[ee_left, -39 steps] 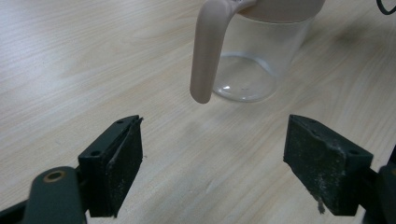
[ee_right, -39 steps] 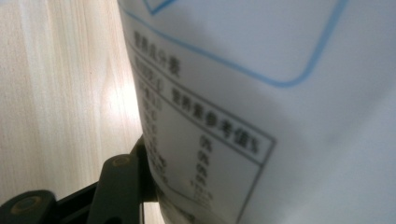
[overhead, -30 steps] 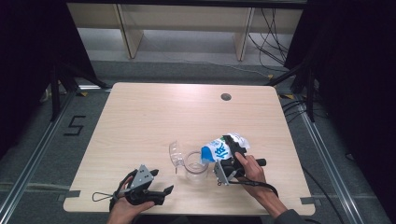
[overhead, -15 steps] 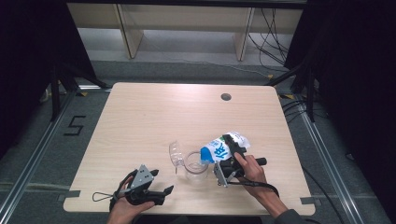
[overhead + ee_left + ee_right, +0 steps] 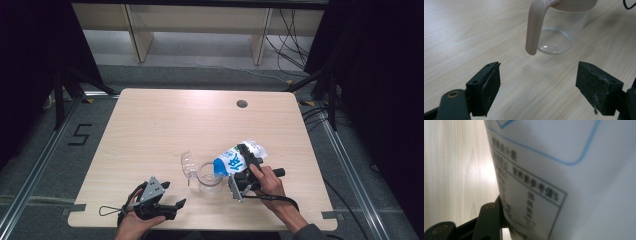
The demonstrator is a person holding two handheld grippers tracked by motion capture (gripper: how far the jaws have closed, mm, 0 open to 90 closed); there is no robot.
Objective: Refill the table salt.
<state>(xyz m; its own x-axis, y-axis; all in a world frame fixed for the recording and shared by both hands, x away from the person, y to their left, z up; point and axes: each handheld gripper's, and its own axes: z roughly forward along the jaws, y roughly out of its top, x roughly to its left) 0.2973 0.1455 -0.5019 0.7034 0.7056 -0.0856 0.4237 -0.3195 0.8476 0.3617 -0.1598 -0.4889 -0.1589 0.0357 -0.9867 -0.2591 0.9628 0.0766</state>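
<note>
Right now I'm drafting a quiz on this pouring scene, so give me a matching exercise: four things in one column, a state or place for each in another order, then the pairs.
Things:
1. pouch
2. clear jug
3. left gripper
4. cable hole

States or places:
a. open, holding nothing, at the table's near edge
b. tilted, blue end over the jug's mouth
c. far side of the table
d. upright on the table, with a pale handle

Pairs: 1-b, 2-d, 3-a, 4-c. The right gripper clamps the pouch.

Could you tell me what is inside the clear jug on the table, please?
The clear jug looks empty through its wall and base. The tilted pouch held by the right gripper covers part of its mouth.
</note>
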